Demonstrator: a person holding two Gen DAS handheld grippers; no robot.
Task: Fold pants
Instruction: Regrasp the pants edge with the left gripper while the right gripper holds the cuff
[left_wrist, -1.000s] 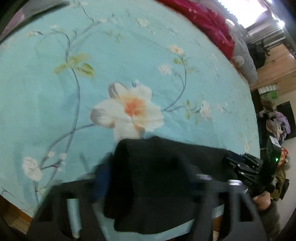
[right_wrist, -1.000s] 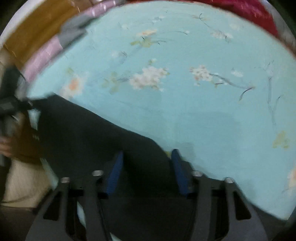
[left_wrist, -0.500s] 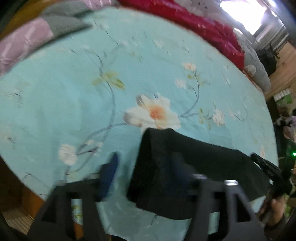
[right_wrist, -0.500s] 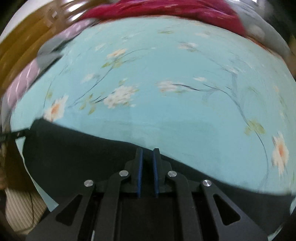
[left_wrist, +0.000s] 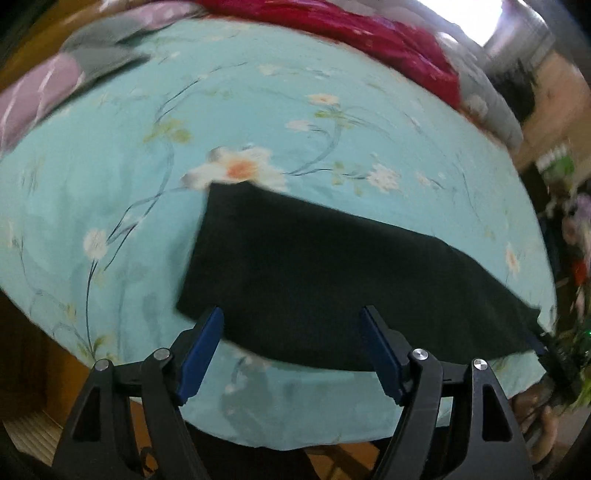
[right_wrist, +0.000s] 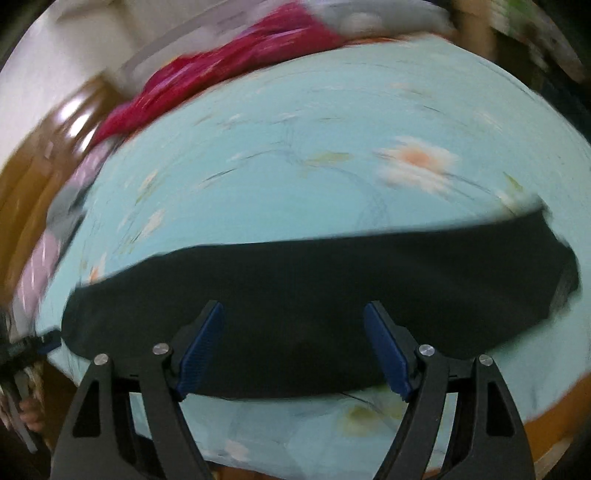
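Black pants (left_wrist: 332, 280) lie in a long flat band across the near part of a pale blue flowered bedspread (left_wrist: 229, 110), close to its near edge, one end reaching the far right corner. The left tongs (left_wrist: 293, 350) hang over the left end of the band with their blue pads spread wide and nothing pinched between them. In their own view the right tongs (right_wrist: 295, 347) stand just as wide above the middle of the band, also gripping nothing; both sets have just been opening.

One likely slip from here: the band sits so near the bed's edge that a careless pull toward the person could drag it over the side. A shallow pinch might also catch only the top layer, so the fold would come apart when lifted.

A second ago the right tongs had cloth between their pads, then closed fully; now they are off it. The pants, bunched earlier, now look spread out longer and flatter.
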